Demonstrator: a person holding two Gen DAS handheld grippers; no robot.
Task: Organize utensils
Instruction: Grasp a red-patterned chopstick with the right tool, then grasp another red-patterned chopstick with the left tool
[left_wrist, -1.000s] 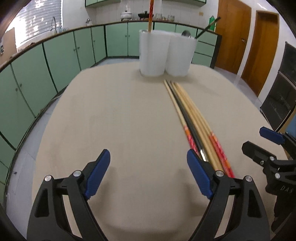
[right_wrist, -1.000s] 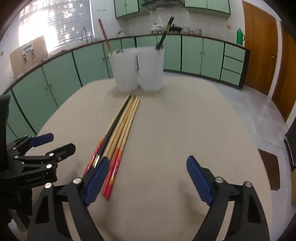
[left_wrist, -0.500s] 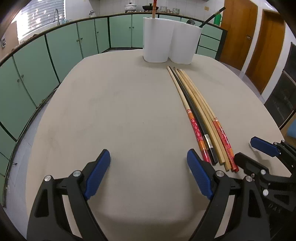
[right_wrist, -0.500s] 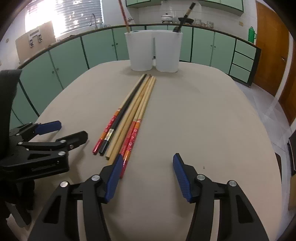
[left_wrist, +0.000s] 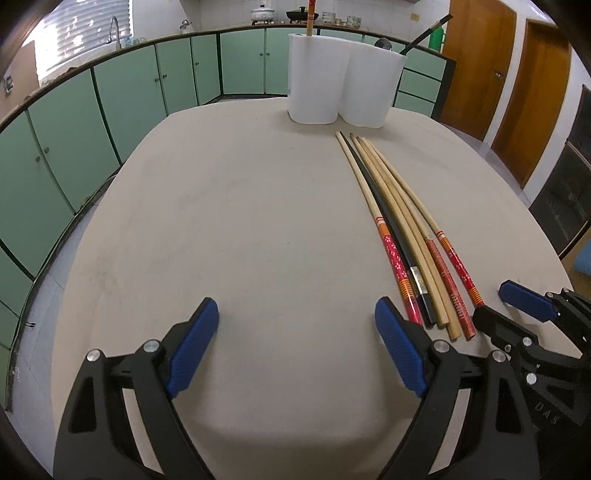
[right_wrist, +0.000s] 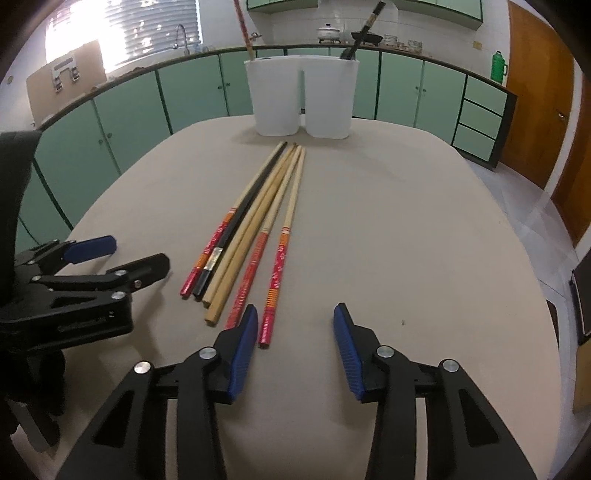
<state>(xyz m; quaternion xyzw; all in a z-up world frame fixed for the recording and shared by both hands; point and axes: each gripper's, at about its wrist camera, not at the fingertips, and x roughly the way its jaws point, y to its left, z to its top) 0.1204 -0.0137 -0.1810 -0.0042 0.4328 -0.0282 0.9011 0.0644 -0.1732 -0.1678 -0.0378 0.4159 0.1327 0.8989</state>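
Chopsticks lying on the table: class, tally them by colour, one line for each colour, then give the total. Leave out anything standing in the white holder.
Red-ended chopsticks: 3
Black chopstick: 1
Plain wooden chopsticks: 2
Total: 6

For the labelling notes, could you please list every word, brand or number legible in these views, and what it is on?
"DAS": embossed on the black plastic body of the right gripper, seen from the left wrist; any further letters are unclear.
Embossed lettering on the black plastic body of the left gripper, seen from the right wrist: too blurred to read.
Nothing else is legible.
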